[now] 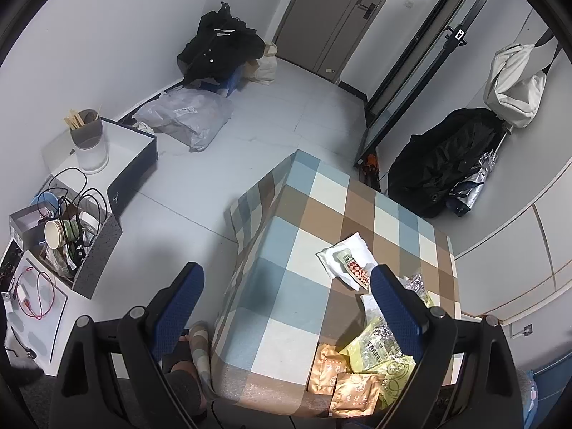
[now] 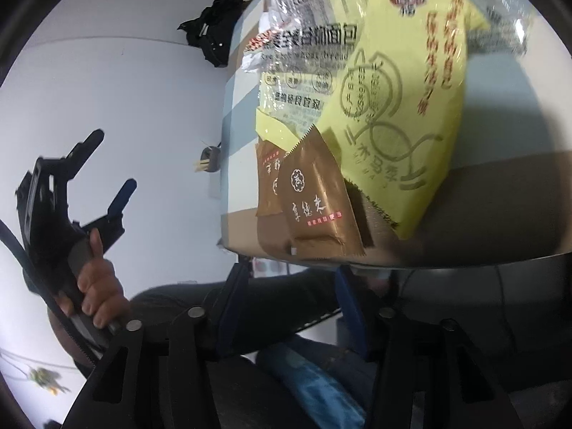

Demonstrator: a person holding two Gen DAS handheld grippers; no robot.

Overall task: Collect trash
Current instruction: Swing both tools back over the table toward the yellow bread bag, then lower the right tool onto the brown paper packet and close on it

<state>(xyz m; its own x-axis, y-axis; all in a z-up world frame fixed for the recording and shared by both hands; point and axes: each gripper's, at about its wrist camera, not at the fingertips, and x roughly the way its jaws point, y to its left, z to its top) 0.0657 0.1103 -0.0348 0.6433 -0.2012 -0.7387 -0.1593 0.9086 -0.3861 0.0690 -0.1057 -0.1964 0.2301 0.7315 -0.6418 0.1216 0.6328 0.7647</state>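
Observation:
Trash lies on a checkered table point(image 1: 286, 236): two brown snack wrappers point(image 1: 352, 389), yellow and clear bread wrappers point(image 1: 379, 350), and a white tissue with a printed wrapper point(image 1: 352, 257) on it. My left gripper point(image 1: 287, 270) hangs open over the table's left edge with nothing between its blue pads, its right pad beside the yellow wrappers. In the right wrist view the brown wrappers point(image 2: 311, 196) and the yellow wrapper point(image 2: 404, 107) fill the frame. My right gripper point(image 2: 291, 268) sits just under the table's near edge point(image 2: 500, 207), jaws apart, not pressing on anything. The left gripper point(image 2: 114, 159) shows at the left.
A grey box point(image 1: 93, 250) of paper cups and cables stands on the floor at the left, with a container of chopsticks point(image 1: 89, 143) behind it. A grey plastic bag point(image 1: 186, 114) and black clothes point(image 1: 221, 46) lie by the wall. A slippered foot point(image 1: 193, 350) is beside the table.

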